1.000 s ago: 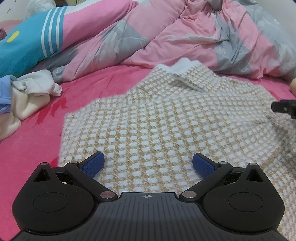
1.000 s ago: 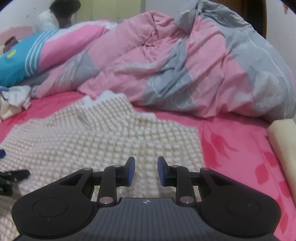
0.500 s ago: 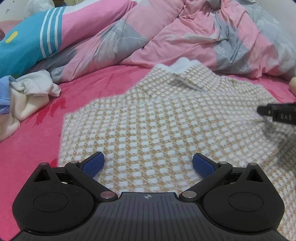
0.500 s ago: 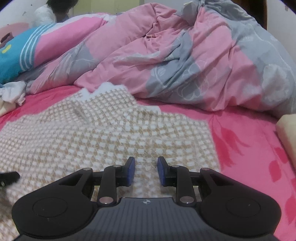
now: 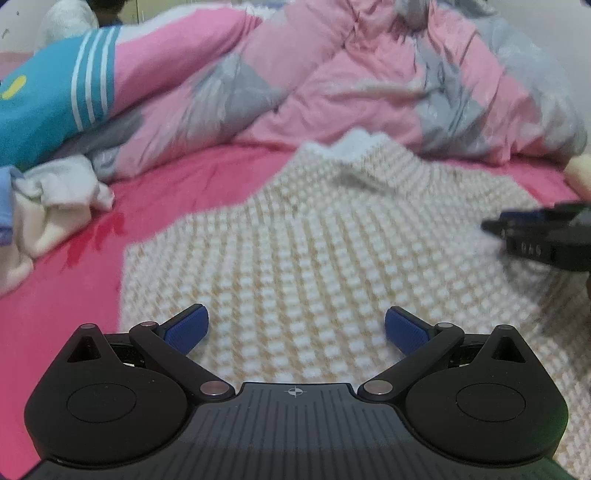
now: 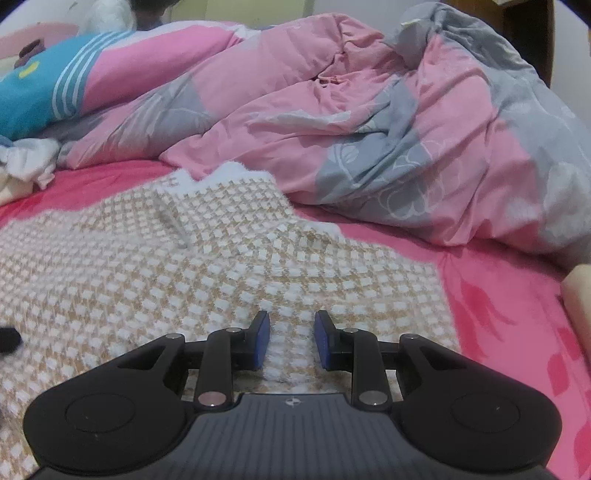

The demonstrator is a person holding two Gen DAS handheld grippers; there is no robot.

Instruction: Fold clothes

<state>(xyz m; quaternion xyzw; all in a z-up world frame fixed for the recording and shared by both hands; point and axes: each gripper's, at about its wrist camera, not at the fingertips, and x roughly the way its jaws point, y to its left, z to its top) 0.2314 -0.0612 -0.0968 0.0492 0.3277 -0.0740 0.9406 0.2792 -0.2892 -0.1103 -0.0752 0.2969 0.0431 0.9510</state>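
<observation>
A fuzzy white-and-tan checked sweater [image 5: 332, 251] lies spread flat on the pink bedsheet [image 5: 184, 192], collar toward the quilt. My left gripper [image 5: 294, 328] hovers over its lower left part, jaws wide open, nothing between them. My right gripper [image 6: 291, 339] sits low over the sweater [image 6: 147, 266] near its right edge. Its jaws stand a narrow gap apart, with fabric showing in the gap but not pinched. The right gripper [image 5: 517, 229] also shows at the right edge of the left wrist view.
A rumpled pink-and-grey quilt [image 6: 369, 129] is heaped behind the sweater. A blue striped cushion [image 5: 48, 96] and a pile of white clothes [image 5: 48, 199] lie at the left. A cream item [image 6: 580, 295] sits at the right edge. A person [image 6: 147, 11] is far back.
The right gripper has come forward and lower over the sweater, reaching further left in the left wrist view. Its gap is unchanged. The left gripper has tilted slightly; its jaws stay wide.
</observation>
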